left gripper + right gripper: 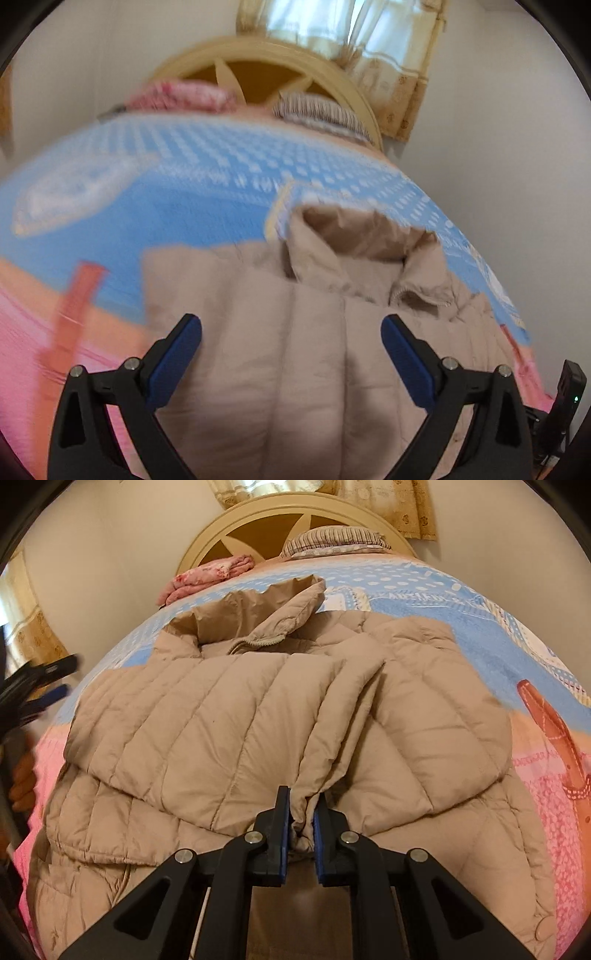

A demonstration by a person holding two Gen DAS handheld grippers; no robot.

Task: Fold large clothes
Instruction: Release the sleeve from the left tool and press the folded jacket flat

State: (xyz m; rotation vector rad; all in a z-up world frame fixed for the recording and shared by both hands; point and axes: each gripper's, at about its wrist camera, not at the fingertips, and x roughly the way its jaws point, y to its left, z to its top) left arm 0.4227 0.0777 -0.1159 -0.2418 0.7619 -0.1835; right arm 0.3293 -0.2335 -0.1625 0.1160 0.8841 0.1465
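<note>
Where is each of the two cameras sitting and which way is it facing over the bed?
Left wrist: rides the left gripper, open above the beige quilted puffer jacket, facing the round cream wooden headboard; blurred.
Right wrist: rides the right gripper, shut on a jacket fold, facing the same headboard; the left gripper and an orange-gloved hand show at its left edge.
Shared: jacket, headboard, blue-and-pink patterned bedspread, folded pink floral cloth, striped pillow.
</note>
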